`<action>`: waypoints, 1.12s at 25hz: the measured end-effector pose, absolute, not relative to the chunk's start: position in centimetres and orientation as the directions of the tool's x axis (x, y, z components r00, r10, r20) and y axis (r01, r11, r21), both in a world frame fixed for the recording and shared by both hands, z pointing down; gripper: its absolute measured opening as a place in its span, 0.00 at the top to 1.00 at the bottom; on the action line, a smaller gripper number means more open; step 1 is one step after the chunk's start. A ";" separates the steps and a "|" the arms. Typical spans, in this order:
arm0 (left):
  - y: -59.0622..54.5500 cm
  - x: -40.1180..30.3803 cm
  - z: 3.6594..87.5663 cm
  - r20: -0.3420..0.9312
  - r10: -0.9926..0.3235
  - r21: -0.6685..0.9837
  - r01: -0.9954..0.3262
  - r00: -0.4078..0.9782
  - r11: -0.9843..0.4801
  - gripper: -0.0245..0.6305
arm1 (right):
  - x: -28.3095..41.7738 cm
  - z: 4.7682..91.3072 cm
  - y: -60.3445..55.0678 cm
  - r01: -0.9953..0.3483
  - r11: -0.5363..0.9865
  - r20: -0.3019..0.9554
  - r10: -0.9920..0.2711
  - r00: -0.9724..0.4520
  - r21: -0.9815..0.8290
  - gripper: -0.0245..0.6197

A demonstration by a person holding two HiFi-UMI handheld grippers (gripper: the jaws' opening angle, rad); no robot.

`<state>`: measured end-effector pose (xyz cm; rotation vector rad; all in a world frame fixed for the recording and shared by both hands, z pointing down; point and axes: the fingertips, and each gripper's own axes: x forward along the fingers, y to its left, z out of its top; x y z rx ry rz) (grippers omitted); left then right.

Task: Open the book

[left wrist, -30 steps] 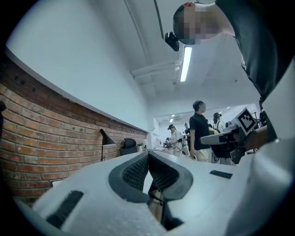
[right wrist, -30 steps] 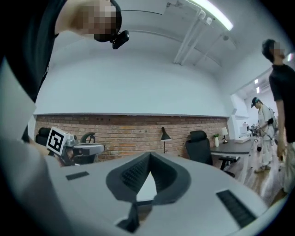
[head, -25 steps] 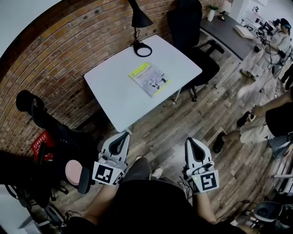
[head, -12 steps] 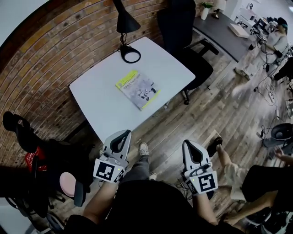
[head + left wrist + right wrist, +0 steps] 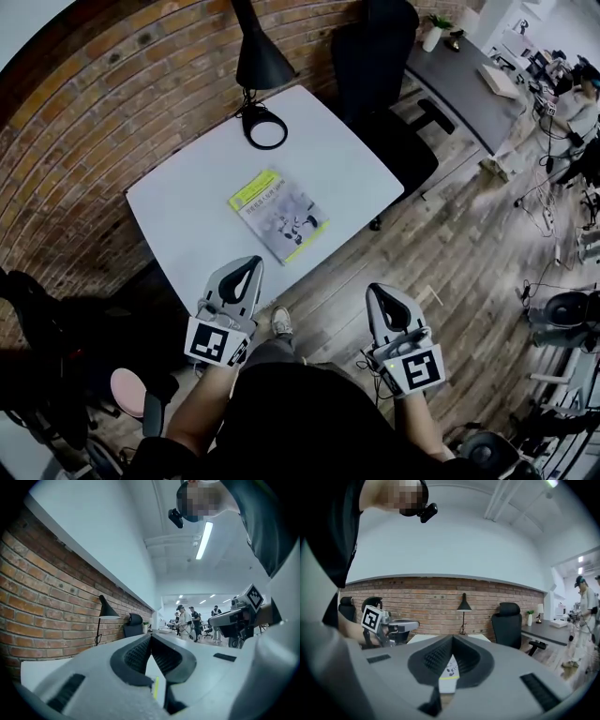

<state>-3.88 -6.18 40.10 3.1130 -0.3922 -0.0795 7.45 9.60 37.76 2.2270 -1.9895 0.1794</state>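
Observation:
A closed book (image 5: pixel 278 216) with a pale cover and yellow-green bands lies flat near the middle of the white table (image 5: pixel 187 202). My left gripper (image 5: pixel 252 262) is shut and empty, its tip over the table's near edge, short of the book. My right gripper (image 5: pixel 376 290) is also shut and empty; it hangs over the wooden floor off the table's near right side. In the right gripper view the book (image 5: pixel 450 669) shows through the gap below the closed jaws (image 5: pixel 452 637). In the left gripper view the jaws (image 5: pixel 151 636) meet, with the book's yellow edge (image 5: pixel 155 689) below them.
A black desk lamp (image 5: pixel 262 62) with a ring base (image 5: pixel 265 127) stands at the table's far end by the brick wall (image 5: pixel 112 84). A black office chair (image 5: pixel 386 66) stands behind the table, with a dark desk (image 5: pixel 464 75) to its right. A pink stool (image 5: pixel 127 389) stands at the lower left.
The person has stepped toward the table, so both grippers are closer to it and the book is nearer. The left tip now reaches the table's edge. Both grippers stay shut.

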 end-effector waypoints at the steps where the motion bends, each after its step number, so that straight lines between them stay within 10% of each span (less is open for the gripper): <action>1: -6.9 -3.6 40.3 -0.048 -0.251 0.015 -0.250 0.967 -0.968 0.93 | 7.7 37.7 8.8 -0.994 -0.106 0.190 -0.976 0.110 0.032 0.94; 28: -9.5 6.4 44.3 0.060 -0.383 0.006 -0.384 0.922 -0.923 0.92 | 18.6 36.6 2.1 -0.997 0.078 0.109 -0.991 -0.079 -0.008 0.94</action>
